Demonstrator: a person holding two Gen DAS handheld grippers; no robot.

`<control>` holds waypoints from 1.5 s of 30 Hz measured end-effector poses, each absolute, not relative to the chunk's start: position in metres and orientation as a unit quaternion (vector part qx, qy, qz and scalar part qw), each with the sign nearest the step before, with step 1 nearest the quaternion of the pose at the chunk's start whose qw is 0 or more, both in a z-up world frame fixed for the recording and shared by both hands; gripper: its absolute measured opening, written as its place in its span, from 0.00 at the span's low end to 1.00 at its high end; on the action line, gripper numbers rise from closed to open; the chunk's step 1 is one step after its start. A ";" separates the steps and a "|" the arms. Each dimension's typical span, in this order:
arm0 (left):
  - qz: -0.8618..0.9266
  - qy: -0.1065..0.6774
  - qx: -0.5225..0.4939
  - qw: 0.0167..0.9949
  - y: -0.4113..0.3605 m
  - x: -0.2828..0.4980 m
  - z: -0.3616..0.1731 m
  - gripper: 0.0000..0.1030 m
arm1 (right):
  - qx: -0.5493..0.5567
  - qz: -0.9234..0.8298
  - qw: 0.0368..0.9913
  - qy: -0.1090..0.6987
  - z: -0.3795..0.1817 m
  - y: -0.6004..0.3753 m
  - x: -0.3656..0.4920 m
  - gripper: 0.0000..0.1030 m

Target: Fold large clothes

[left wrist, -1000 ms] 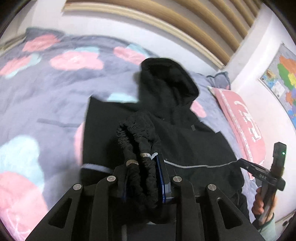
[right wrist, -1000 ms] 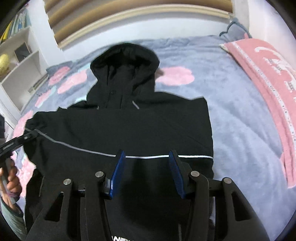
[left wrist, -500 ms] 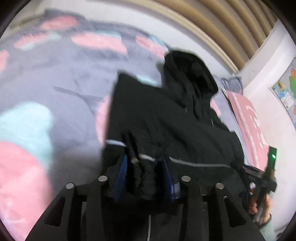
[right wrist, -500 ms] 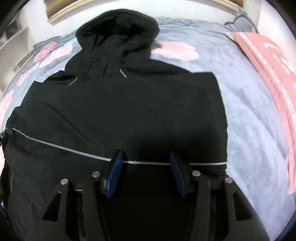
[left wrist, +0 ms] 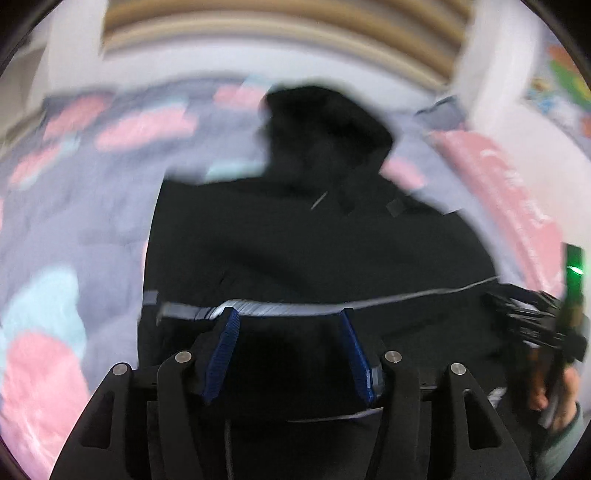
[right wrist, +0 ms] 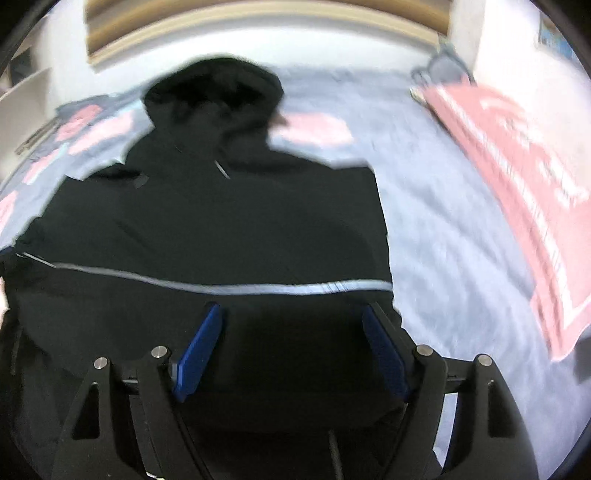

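Note:
A large black hooded jacket (left wrist: 314,251) (right wrist: 221,229) lies spread on the bed, hood (left wrist: 325,122) (right wrist: 214,92) at the far end, a thin reflective stripe (right wrist: 184,286) across its body. My left gripper (left wrist: 288,317) hovers low over the jacket's near left part. Its jaws are opening, and the blue pads (left wrist: 225,339) press on nothing; only flat fabric lies under them. My right gripper (right wrist: 293,314) is over the jacket's near right part, jaws opening too, with nothing pinched. In the left wrist view the right gripper (left wrist: 535,317) shows at the right edge, held by a hand (left wrist: 546,391). Both views are motion-blurred.
The bedspread (left wrist: 74,221) (right wrist: 424,184) is grey with pink and teal patches. A pink pillow (left wrist: 509,206) (right wrist: 517,184) lies along the right side. A slatted wooden headboard (left wrist: 277,22) stands behind, a map (left wrist: 565,85) hangs on the right wall, and a white shelf (right wrist: 22,96) is at the left.
The left gripper let go of the bunched black sleeve cuff, which now lies on the jacket, and its jaws spread. The right jaws widened. Both grippers sank closer to the jacket.

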State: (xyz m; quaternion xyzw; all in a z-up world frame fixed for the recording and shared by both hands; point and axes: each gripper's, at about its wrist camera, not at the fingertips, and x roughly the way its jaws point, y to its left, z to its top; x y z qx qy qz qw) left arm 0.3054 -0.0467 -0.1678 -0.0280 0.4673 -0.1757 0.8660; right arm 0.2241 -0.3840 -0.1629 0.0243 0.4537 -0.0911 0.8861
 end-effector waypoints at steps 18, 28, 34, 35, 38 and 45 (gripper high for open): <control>-0.191 0.436 -0.041 0.879 -0.036 0.300 -0.196 0.56 | 0.045 -0.078 0.916 0.390 -0.188 -0.390 0.208 0.87; -0.163 0.508 0.014 0.846 -0.064 0.316 -0.162 0.58 | 0.041 -0.086 0.860 0.501 -0.175 -0.388 0.237 0.90; -0.177 0.495 0.029 0.850 -0.065 0.311 -0.088 0.58 | 0.011 -0.114 0.832 0.543 -0.124 -0.382 0.246 0.90; -0.176 0.491 0.032 0.853 -0.065 0.312 -0.076 0.58 | 0.003 -0.125 0.833 0.538 -0.113 -0.381 0.248 0.90; -0.176 0.472 0.036 0.863 -0.063 0.316 -0.035 0.58 | -0.023 -0.161 0.844 0.512 -0.063 -0.376 0.256 0.90; -0.164 0.426 0.033 0.889 -0.064 0.341 0.037 0.59 | 0.012 -0.137 0.891 0.433 0.031 -0.369 0.294 0.91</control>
